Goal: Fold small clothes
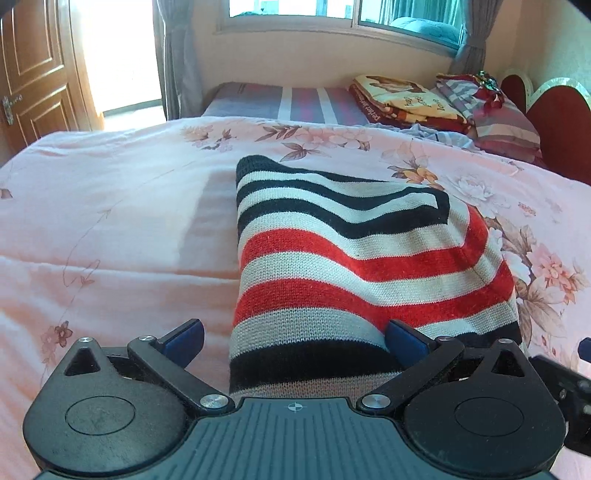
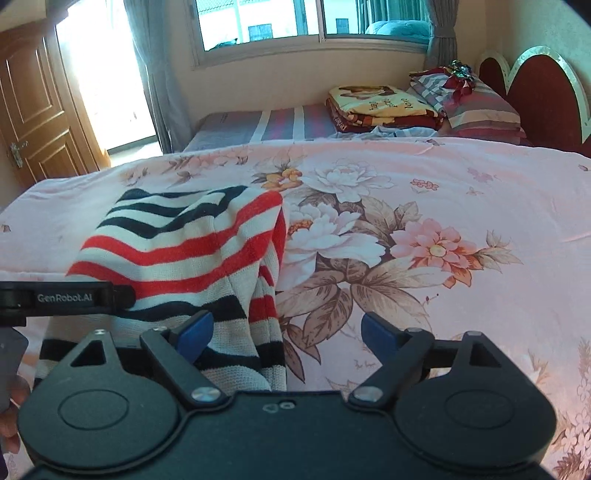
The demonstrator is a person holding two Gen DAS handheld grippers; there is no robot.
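A small knitted garment with red, white and black stripes [image 1: 332,258] lies folded on the pink floral bedspread [image 1: 110,221]. My left gripper [image 1: 295,339] is open, its blue fingertips [image 1: 188,338] spread wide over the garment's near edge, one on each side. In the right wrist view the garment [image 2: 184,251] lies left of centre. My right gripper [image 2: 288,336] is open over its right near edge and the bedspread [image 2: 443,221]. The left gripper's body [image 2: 62,297] shows at the left edge of that view.
A second bed with a striped sheet [image 1: 295,103] stands behind. Folded blankets [image 1: 402,99] and a striped pillow [image 1: 506,125] lie by the red headboard [image 1: 554,122]. A wooden door [image 1: 33,74] is at the far left, a window [image 2: 295,22] at the back.
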